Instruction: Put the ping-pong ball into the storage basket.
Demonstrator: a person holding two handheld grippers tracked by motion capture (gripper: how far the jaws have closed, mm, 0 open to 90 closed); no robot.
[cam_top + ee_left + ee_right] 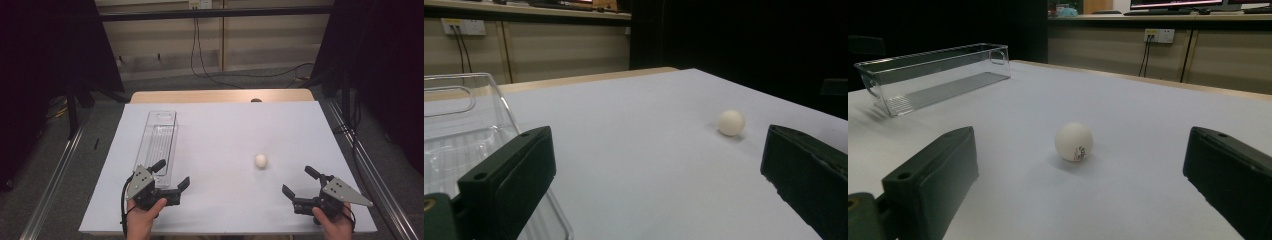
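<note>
On the white table (225, 130), the ball (261, 160) lies just ahead of the right gripper (298, 183), whose jaws gape empty. Well left, the left gripper (172, 175) also stands spread, beside the clear tray (155, 145).

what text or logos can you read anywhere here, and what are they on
Small white round ball: a red and dark printed mark low on its side, too small and blurred to read.
Long clear plastic bin: no lettering.
Black left gripper and right gripper: no lettering.

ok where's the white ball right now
In the high view the white ball lies free on the table's right half, just ahead of the open right gripper, well right of the clear tray.
</note>
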